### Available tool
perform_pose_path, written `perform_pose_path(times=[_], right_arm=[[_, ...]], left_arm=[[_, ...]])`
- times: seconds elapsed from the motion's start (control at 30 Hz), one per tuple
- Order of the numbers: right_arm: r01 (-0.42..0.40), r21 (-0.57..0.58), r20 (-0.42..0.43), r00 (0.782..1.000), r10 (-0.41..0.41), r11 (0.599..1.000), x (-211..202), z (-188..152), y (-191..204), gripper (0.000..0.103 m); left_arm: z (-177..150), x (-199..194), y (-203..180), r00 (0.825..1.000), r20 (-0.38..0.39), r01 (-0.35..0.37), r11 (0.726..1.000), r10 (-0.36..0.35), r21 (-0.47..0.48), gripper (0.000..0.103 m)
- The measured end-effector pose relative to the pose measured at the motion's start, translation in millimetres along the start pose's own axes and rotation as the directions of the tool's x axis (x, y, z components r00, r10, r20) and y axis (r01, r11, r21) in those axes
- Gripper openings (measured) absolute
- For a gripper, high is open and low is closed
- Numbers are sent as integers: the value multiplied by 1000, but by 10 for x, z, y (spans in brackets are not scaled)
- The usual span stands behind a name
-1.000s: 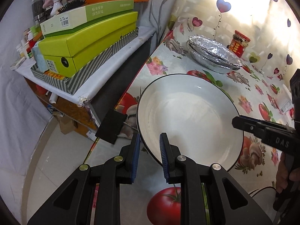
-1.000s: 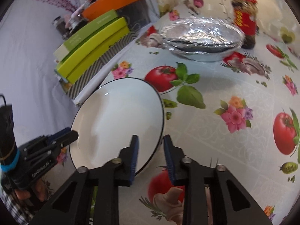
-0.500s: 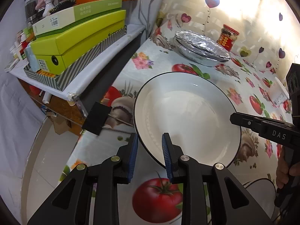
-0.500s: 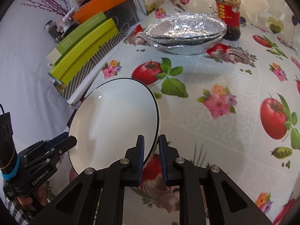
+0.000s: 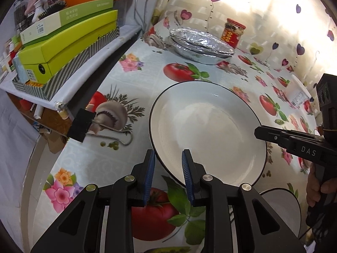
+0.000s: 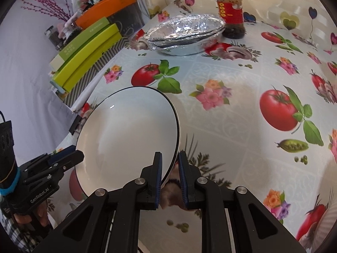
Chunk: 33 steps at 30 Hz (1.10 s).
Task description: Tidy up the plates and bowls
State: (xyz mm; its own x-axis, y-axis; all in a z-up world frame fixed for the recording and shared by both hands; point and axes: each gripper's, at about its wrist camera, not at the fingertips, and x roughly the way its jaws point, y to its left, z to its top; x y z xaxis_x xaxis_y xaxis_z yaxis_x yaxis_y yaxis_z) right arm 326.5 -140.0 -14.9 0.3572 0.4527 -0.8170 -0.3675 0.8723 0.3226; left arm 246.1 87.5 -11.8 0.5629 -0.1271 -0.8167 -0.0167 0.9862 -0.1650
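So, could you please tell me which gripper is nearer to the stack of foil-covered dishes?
Neither clearly. Both straddle the rim of the white black-rimmed plate, well short of the foil-covered dishes: left gripper at its near-left edge, right gripper at its right edge.

A table covered in an oilcloth printed with tomatoes, mushrooms and flowers carries a stack of foil-wrapped dishes near its far edge, with a red-labelled jar just beside them. A black binder clip grips the cloth at the left edge. Part of a second white dish shows at the near right.
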Motion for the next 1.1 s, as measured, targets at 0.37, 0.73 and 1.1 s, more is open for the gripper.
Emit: perform_pose_path(times=[0.37, 0.73, 1.1], right_arm=[[-11, 12, 13, 1000, 11, 1000, 54, 79, -65, 16], [11, -29, 15, 1000, -10, 1000, 113, 103, -53, 13], [7, -4, 21, 1000, -7, 1000, 109, 105, -68, 12]], left_arm=[[91, 29, 64, 1000, 18, 26, 999, -26, -37, 26], [127, 120, 116, 1000, 16, 20, 996, -19, -86, 26], [128, 119, 99, 1000, 22, -3, 996, 5, -88, 20]])
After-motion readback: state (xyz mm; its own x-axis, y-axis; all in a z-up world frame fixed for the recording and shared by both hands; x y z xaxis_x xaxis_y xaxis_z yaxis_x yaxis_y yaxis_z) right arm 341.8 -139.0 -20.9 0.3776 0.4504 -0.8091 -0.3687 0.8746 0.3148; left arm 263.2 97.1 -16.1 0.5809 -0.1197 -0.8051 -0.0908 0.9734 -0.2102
